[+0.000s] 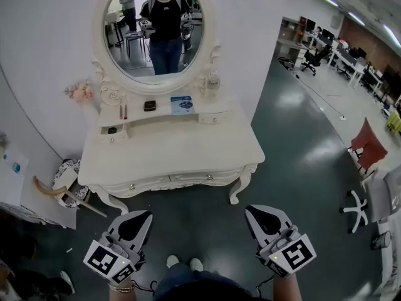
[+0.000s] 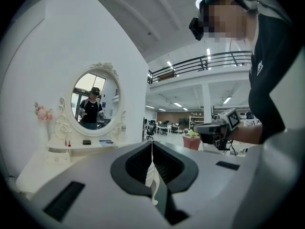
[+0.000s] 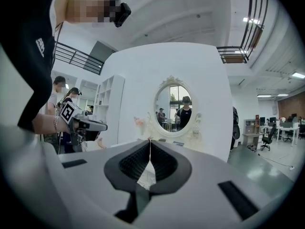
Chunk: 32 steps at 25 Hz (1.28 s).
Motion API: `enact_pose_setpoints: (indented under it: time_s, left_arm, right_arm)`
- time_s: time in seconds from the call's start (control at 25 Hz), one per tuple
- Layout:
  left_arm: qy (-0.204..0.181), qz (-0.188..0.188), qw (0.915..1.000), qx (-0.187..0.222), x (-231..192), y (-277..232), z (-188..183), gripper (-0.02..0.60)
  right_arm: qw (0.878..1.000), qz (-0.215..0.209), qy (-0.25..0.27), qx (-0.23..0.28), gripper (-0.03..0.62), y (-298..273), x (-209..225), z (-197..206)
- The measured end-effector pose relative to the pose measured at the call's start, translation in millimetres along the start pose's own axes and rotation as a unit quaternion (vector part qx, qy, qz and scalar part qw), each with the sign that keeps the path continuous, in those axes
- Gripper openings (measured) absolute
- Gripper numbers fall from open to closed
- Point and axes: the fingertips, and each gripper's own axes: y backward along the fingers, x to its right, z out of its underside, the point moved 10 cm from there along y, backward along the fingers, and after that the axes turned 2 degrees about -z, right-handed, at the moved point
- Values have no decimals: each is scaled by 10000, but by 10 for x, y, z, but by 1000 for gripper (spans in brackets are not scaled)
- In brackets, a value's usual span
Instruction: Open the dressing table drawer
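A white dressing table (image 1: 175, 149) with an oval mirror (image 1: 156, 30) stands against the wall ahead of me. Its front rail holds a wide drawer (image 1: 188, 180) with two small knobs (image 1: 210, 177). The left gripper (image 1: 146, 214) and the right gripper (image 1: 249, 209) are both held level, short of the table's front edge, touching nothing. Each has its jaws shut with nothing between them. In the left gripper view the left gripper (image 2: 152, 143) points past the table (image 2: 81, 149), which lies to its left. In the right gripper view the right gripper (image 3: 150, 140) lines up below the mirror (image 3: 174, 109).
A wooden stool (image 1: 62, 193) leans by the table's left leg. A red chair (image 1: 366, 146) and a white office chair base (image 1: 358, 207) stand to the right. The shelf under the mirror holds a blue booklet (image 1: 182, 104), a dark box (image 1: 150, 105) and pink flowers (image 1: 80, 93).
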Motion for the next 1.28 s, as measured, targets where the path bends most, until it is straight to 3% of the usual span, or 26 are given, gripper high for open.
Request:
enact_pose_setpoints:
  time_s: [0.16,0.36,0.72,0.88,1.28]
  left_arm:
    - [-158,-117,9998,-58,24,78,-39,18]
    - [-66,-365,9988,-327,-33,137,57,18]
    - [-153,187,9995,-226,-243,-362,-16,18]
    - [-89,383,9987,-327,-402,-565,11,18]
    - [-83,564,9980,-285,-933,-1060,-137,18]
  right_arm:
    - [9999,13,15,-118,18,-11,68,90]
    - [9998,-187,33,52,18,-153,42,36]
    - [9997,107,-179,-161,18,-326,157,194]
    - [9993,201,-302,100,18,-523,254,68]
    - [9989,448,-151,58,18,-1008,640,63]
